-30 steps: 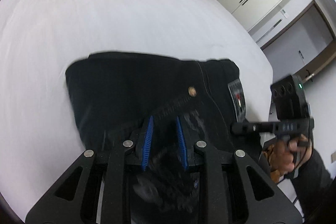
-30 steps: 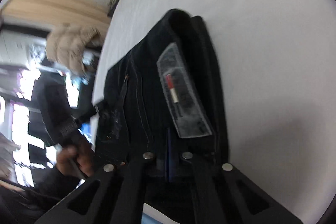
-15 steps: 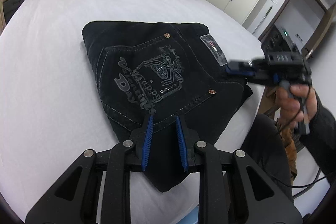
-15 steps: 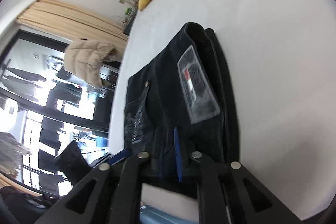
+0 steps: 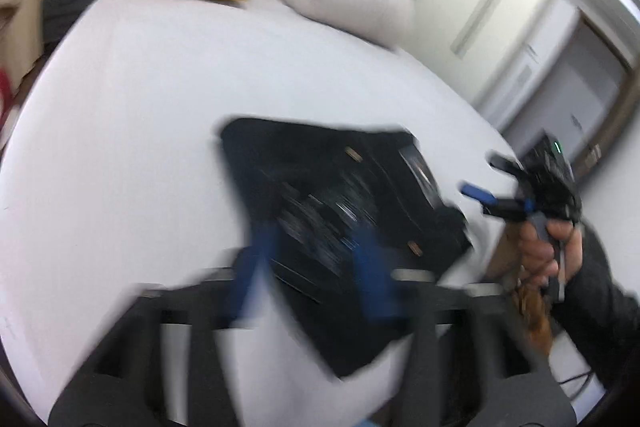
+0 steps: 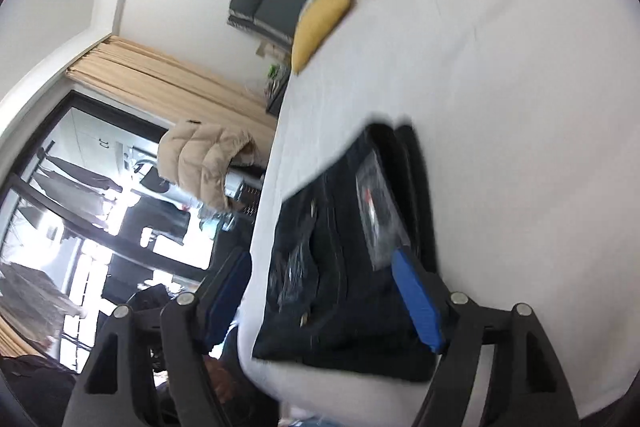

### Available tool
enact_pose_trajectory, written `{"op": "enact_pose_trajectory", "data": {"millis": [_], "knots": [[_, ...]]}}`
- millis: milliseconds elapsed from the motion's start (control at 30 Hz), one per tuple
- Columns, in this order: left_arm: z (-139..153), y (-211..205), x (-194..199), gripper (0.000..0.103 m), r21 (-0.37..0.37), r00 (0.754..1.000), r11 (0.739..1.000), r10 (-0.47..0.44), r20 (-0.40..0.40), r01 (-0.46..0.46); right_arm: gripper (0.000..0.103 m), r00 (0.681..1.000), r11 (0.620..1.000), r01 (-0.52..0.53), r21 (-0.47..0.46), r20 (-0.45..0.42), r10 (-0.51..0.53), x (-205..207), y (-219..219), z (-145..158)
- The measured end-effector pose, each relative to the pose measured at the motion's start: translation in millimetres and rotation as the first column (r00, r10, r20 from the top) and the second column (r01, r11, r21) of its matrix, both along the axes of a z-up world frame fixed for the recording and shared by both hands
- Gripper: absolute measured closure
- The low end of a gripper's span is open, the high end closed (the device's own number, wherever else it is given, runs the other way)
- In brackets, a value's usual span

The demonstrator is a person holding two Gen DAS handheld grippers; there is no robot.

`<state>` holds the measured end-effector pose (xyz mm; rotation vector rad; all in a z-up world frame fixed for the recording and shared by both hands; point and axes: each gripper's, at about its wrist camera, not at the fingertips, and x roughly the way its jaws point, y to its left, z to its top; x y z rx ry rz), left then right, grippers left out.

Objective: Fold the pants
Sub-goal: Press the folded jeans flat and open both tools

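The left wrist view is smeared by motion. The left tool (image 5: 316, 271) shows only as two streaked blue pads, its black frame cut off by the bottom edge. The print on the pants (image 5: 336, 211) is an unreadable blur, and their near corner lies hidden behind the frame. The right tool (image 5: 484, 179) is small and blurred at the right, the hand (image 5: 548, 251) holding it partly cut off. In the right wrist view, the patch (image 6: 378, 211) on the pants is too blurred to read.
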<state>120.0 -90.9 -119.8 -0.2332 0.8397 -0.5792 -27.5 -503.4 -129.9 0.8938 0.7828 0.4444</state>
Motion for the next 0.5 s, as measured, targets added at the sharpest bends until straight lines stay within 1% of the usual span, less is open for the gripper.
{"op": "enact_pose_trajectory", "data": {"millis": [33,67,100,167,233,267,300,333,400,467,500], "knots": [[-3.1,9.3,7.0,0.010,-0.020,0.999,0.999,0.047,-0.017,-0.047,0.027,1.000,1.000,0.003,-0.005,-0.014,-0.003,9.0,-4.9,1.4],[-8.2,14.8,16.0,0.010,-0.035,0.995,0.996,0.084,-0.049,-0.086,0.027,0.999,1.000,0.009,-0.023,-0.047,-0.011,19.7,-8.9,0.0],[-13.5,16.0,24.3,0.010,-0.040,0.991,0.994,0.095,-0.092,-0.099,0.027,0.997,0.999,0.009,-0.040,-0.080,-0.012,28.5,-8.7,-2.0],[-24.0,13.8,39.7,0.010,-0.056,0.980,0.995,0.073,-0.183,-0.085,0.027,0.990,0.998,-0.033,-0.061,-0.142,0.024,48.3,-7.9,-12.0],[-33.5,8.5,50.9,0.010,-0.086,0.966,0.994,0.042,-0.253,-0.066,0.029,0.979,0.994,-0.064,-0.088,-0.199,0.045,58.6,-8.5,-25.2],[-37.9,3.4,56.0,0.010,-0.098,0.959,0.994,0.024,-0.283,-0.054,0.030,0.971,0.992,-0.084,-0.095,-0.232,0.060,62.1,-8.6,-34.5],[-42.8,-1.7,61.6,0.010,-0.112,0.948,0.993,0.005,-0.317,-0.042,0.036,0.964,0.989,-0.103,-0.101,-0.255,0.074,67.3,-6.5,-41.7],[-47.5,-8.1,67.2,0.010,-0.117,0.940,0.993,-0.008,-0.342,-0.034,0.041,0.960,0.987,-0.113,-0.115,-0.268,0.079,71.7,-4.1,-44.9],[-56.9,-19.1,75.7,0.011,-0.120,0.918,0.992,-0.026,-0.397,-0.024,0.043,0.959,0.986,-0.122,-0.117,-0.271,0.087,77.0,-2.0,-46.7],[-65.7,-27.9,82.0,0.012,-0.127,0.895,0.992,-0.046,-0.445,-0.013,0.047,0.955,0.983,-0.139,-0.122,-0.279,0.100,80.5,3.9,-48.0],[-65.6,-29.3,82.6,0.014,-0.124,0.894,0.992,-0.048,-0.446,-0.009,0.048,0.951,0.979,-0.151,-0.138,-0.292,0.105,83.3,8.4,-49.7]]}}
